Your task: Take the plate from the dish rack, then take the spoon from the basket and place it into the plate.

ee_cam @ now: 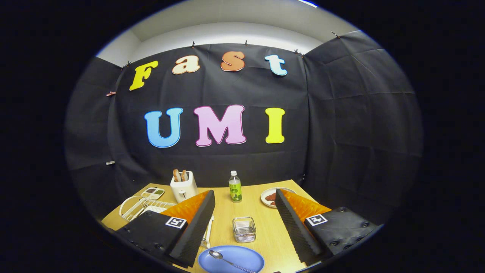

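A blue plate (231,259) lies on the wooden table (265,212), low between my two fingers. A metal spoon (227,259) rests in it, bowl toward the left finger. Just beyond the plate stands a small wire basket (244,229). The white dish rack (141,206) sits beyond the left finger, partly hidden by it. My gripper (242,223) is open wide above the table, with nothing between its fingers.
A white toaster (183,187) holding two slices stands at the back left, with a small tray (153,193) beside it. A green-labelled bottle (235,187) stands at the back centre. A white plate with food (272,197) lies beyond the right finger.
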Tool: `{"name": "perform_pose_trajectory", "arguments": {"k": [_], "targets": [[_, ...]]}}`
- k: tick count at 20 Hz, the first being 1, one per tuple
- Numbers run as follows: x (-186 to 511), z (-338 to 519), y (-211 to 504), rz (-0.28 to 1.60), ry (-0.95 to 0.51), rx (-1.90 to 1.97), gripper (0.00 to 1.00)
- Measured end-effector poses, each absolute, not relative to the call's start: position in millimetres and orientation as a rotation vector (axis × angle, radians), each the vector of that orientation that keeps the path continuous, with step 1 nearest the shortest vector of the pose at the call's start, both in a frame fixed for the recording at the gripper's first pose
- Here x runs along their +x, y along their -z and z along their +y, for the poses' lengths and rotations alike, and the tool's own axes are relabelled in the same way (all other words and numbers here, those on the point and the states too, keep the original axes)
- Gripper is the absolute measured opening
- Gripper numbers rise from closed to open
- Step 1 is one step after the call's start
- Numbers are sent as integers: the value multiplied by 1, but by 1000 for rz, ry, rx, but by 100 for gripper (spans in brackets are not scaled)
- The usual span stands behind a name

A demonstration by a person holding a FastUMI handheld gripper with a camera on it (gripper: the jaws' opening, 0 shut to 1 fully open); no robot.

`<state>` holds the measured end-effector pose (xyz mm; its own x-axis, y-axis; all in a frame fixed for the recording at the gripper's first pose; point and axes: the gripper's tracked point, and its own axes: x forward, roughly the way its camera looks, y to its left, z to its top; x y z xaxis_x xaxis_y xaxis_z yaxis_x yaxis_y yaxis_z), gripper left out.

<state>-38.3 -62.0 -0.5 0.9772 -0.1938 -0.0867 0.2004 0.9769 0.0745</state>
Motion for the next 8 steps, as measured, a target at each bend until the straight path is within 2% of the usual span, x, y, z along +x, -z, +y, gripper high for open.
{"name": "perform_pose_trajectory", "arguments": {"k": [8], "targets": [[-38, -43, -10, 101, 176, 52, 98]]}}
